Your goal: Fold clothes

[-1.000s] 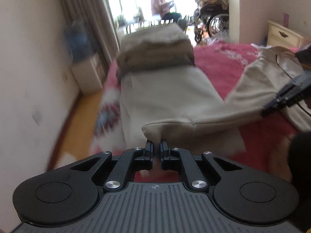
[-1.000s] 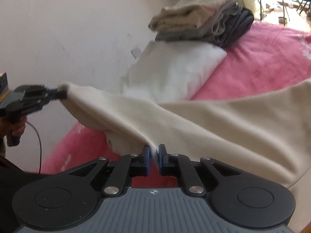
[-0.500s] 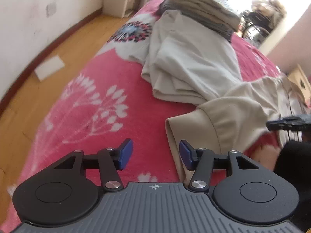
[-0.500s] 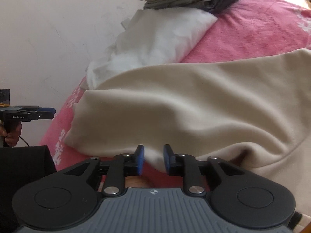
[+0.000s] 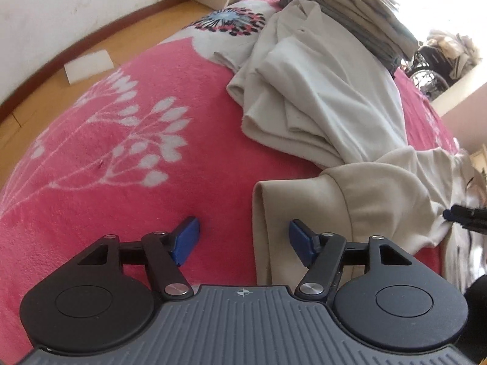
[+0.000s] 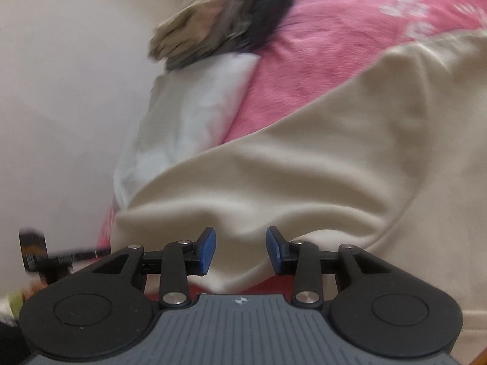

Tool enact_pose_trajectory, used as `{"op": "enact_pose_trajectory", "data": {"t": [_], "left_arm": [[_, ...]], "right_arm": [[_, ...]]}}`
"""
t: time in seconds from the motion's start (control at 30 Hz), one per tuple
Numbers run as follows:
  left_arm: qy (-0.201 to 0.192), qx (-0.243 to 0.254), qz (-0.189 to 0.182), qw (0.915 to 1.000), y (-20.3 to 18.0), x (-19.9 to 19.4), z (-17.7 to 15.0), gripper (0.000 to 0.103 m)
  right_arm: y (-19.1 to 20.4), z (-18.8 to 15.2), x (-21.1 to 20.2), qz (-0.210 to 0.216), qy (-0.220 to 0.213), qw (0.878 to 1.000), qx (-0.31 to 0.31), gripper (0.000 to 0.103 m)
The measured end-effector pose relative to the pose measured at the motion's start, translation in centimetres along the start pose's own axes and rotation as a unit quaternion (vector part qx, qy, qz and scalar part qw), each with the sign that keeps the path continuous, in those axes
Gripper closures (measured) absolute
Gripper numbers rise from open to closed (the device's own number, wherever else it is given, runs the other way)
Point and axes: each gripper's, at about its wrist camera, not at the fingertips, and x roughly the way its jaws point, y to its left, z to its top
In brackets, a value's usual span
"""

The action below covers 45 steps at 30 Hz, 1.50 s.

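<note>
Beige sweatshirt (image 5: 380, 194) was spread on pink bedspread (image 5: 121, 152). Left gripper (image 5: 243, 240) was wide open, empty, cuff between its pads; right gripper (image 6: 240, 251) open, empty, over the cloth. Edges should be pinched squarely.

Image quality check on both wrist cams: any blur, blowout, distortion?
Left wrist: mostly sharp; window area at top right blown out behind the stack of folded clothes; fisheye bends the floor edge; right edge smeared near the right gripper. Right wrist: strong motion blur on the stack and the pink blanket; the beige garment is soft; its own open fingers stay crisp.
</note>
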Motion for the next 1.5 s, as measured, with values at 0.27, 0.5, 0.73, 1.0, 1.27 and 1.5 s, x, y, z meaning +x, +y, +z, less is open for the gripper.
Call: {"op": "enact_pose_trajectory", "data": {"t": [0.27, 0.5, 0.73, 1.0, 1.27, 1.5], "left_arm": [[-0.026, 0.068, 0.095, 0.9928, -3.9, 0.0, -1.7, 0.083], [-0.072, 0.089, 0.154, 0.9815, -5.8, -3.0, -2.1, 0.103], [-0.035, 0.092, 0.099, 0.9902, -4.8, -4.0, -2.8, 0.103], [-0.085, 0.230, 0.069, 0.9670, -5.5, -1.0, -0.3, 0.040], [-0.029, 0.324, 0.038, 0.9447, -6.8, 3.4, 0.3, 0.037], [-0.031, 0.383, 0.047, 0.9222, -8.7, 2.6, -2.4, 0.088]], "right_arm": [[-3.2, -0.5, -0.3, 0.016, -0.001, 0.992, 0.126, 0.064], [-3.8, -2.3, -1.3, 0.027, 0.005, 0.988, 0.154, 0.064], [-3.9, -2.9, -2.2, 0.017, 0.001, 0.989, 0.144, 0.064], [-4.4, -4.2, -1.4, 0.039, 0.018, 0.983, 0.176, 0.057], [-5.0, -4.8, 0.6, 0.033, 0.029, 0.973, 0.225, 0.057], [-4.3, -4.7, 1.9, 0.032, 0.001, 0.976, 0.214, 0.078]]}}
